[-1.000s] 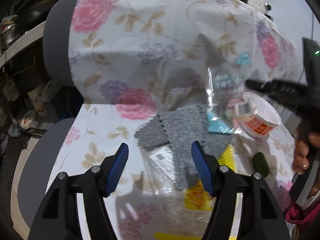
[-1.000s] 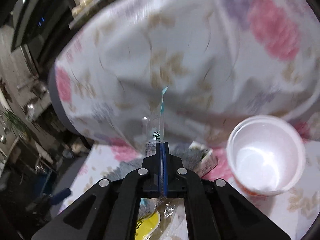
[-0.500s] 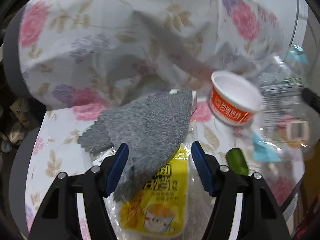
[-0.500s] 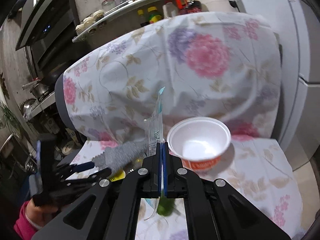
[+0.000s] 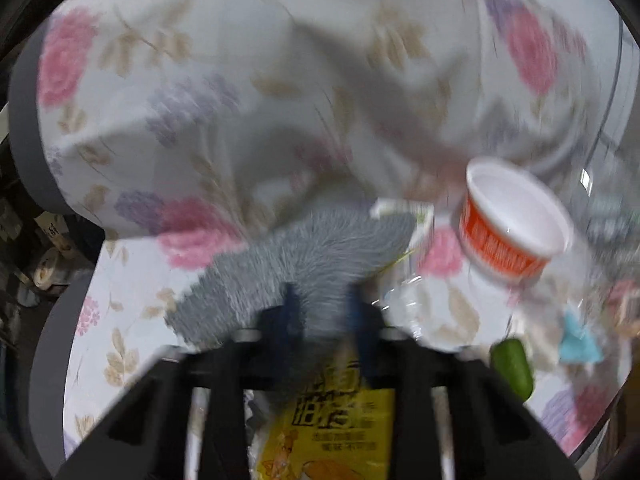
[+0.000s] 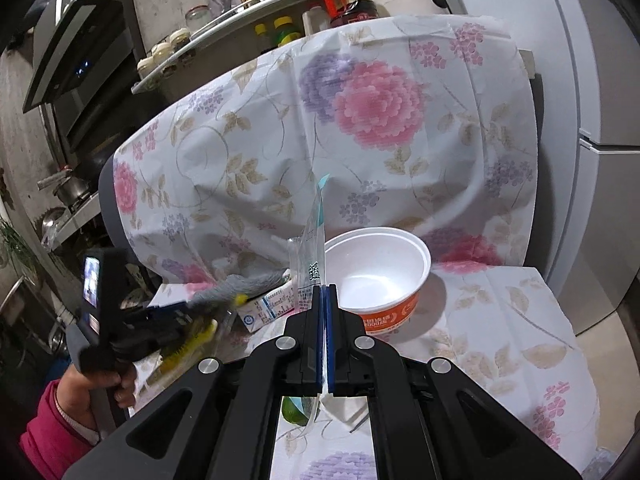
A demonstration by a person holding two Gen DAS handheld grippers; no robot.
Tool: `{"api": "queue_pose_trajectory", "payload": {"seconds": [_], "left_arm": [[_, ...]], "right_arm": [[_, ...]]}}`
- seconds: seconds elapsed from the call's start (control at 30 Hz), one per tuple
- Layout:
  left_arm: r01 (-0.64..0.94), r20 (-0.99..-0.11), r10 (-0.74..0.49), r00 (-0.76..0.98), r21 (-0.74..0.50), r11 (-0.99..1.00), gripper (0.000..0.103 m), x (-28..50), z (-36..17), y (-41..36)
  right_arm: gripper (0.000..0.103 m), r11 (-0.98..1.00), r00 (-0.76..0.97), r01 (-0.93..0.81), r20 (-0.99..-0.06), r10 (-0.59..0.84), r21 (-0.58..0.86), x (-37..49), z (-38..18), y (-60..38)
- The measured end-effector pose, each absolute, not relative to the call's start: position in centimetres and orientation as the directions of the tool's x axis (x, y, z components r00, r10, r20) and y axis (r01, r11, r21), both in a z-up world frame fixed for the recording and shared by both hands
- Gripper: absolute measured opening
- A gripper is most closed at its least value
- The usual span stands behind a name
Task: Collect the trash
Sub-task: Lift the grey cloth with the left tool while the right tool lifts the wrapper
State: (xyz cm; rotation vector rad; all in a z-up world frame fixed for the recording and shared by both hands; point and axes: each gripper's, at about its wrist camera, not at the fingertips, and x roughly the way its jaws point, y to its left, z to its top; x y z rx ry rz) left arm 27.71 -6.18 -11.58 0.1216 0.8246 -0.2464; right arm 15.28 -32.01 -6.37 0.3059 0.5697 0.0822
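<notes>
On the chair seat draped in a flowered cloth [image 6: 500, 332], the trash lies in a loose cluster, and the moment belongs to the left gripper [image 5: 322, 312]: half a second ago its jaws stood wide apart above a grey fuzzy cloth [image 5: 312, 256], and now they have drawn in close on either side of that cloth, which bunches up between the blue pads. The blur keeps me from saying whether the pinch is complete, but it reads as the clench just landing. At six o'clock of that cloth in the left view, a yellow snack wrapper [image 5: 332, 432] lies under the gripper body; at four o'clock sits a green capsule-like piece [image 5: 514, 368], and at two o'clock the orange-and-white instant noodle cup [image 5: 510, 232], empty and tipped toward the camera. In the right view the left gripper shows at nine o'clock, held by a hand in a pink sleeve [image 6: 100, 384], with a small printed carton [image 6: 264, 308] just beside it. The right gripper [image 6: 324, 336] has jaws clamped flat on a clear plastic wrapper [image 6: 314, 248], as in both earlier views, the film standing upright from them in front of the cup. So one piece is secured and a second is, I judge, being taken; cup, carton, yellow wrapper and green piece remain to collect.
</notes>
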Motion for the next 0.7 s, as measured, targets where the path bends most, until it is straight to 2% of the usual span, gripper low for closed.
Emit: {"api": "queue_pose_trajectory", "payload": {"seconds": [0.27,0.4,0.7], "left_arm": [[0.262,-0.529,-0.286,0.799,-0.122,0.957,0.004,24.7,-2.7,-3.4],[0.324,-0.465,-0.370,0.804,-0.179,0.929,0.004,21.7,-0.2,-3.4],[0.471,-0.392,-0.518,0.760,-0.216,0.855,0.004,14.5,2.0,-5.7]], "right_arm": [[0.001,0.951,0.861,0.016,-0.488,0.145,0.310,14.4,-4.8,-32.4],[0.001,0.945,0.869,0.016,-0.472,0.148,0.327,13.1,-4.0,-32.7],[0.001,0.943,0.893,0.030,-0.433,0.124,0.332,8.1,-1.9,-34.1]]}}
